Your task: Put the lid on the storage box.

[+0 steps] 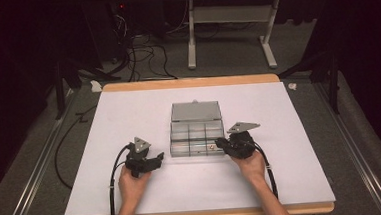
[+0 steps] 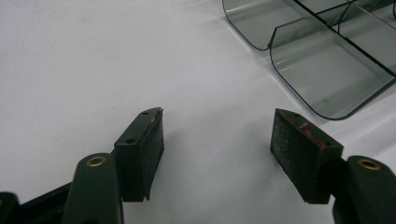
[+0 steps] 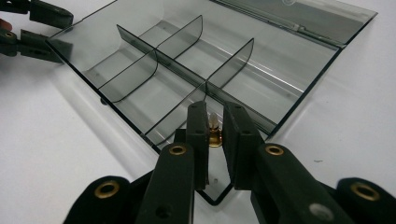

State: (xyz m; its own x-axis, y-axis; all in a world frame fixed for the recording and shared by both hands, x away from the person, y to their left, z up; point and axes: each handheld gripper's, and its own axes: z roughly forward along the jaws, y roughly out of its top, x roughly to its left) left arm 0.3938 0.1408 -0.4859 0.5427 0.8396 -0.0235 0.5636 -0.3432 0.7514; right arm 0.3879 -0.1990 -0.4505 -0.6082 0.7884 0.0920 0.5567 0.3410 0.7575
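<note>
From above, the right gripper (image 1: 225,144) hangs over the near right compartment of the clear organizer box (image 1: 197,132) on the table (image 1: 129,116). Left gripper (image 2: 217,140) fingers stand open, empty. Right fingers (image 3: 198,135) pinch a small brass piece (image 3: 214,133); lower it squarely inside the dividers before letting go.

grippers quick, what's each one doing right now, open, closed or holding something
Left gripper: open, nothing between its tongs, over bare table beside the clear compartment box.
Right gripper: closed on a small brass-coloured part over the box's near corner compartment.
</note>
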